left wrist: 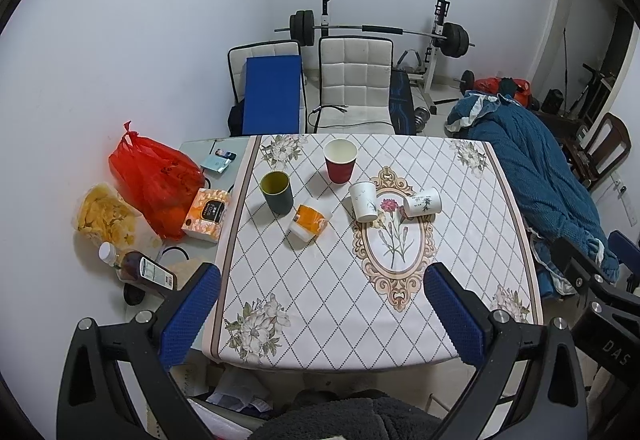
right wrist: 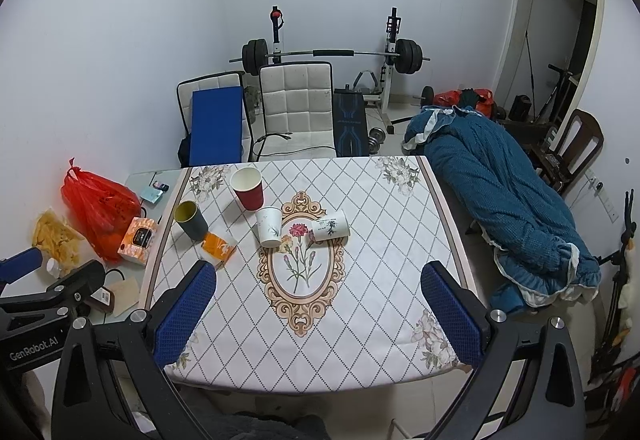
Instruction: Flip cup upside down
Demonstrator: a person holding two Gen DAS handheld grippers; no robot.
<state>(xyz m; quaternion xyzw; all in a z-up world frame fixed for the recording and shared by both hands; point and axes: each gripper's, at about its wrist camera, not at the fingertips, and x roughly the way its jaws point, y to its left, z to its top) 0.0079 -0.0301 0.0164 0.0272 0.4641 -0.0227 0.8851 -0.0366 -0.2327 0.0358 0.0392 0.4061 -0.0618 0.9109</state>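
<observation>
Cups — four of them — stand or lie on the bench [left wrist: 460,292], which wears a white cloth with a diamond grid and a flower oval. Near the far edge stands the red cup [left wrist: 340,161] [right wrist: 248,188], upright, its white inside showing. Toward the left edge of the cloth stands the dark green cup [left wrist: 277,192] [right wrist: 191,221], also upright and open at the top. Near the middle, at the top of the oval, a white cup with a plant print [left wrist: 364,201] [right wrist: 269,226] stands upright. Just to its right a second white cup [left wrist: 422,202] [right wrist: 330,227] lies on its side, close to the upright one, though whether they touch I cannot tell.

Along the left edge, off the cloth, sit a red plastic bag [left wrist: 154,176] [right wrist: 98,208], a bag of yellow chips [left wrist: 105,214], a brown bottle [left wrist: 140,267] lying down, and an orange tissue box [left wrist: 207,214] [right wrist: 138,239]. An orange tissue pack [left wrist: 310,222] [right wrist: 218,246] lies on the cloth just in front of the green cup.

Both tools hang above the near edge, well apart from every cup. The left hand-held gripper [left wrist: 322,314] has its blue fingers spread wide and holds nothing — the right hand-held gripper [right wrist: 318,314] is likewise spread wide and bare.
</observation>
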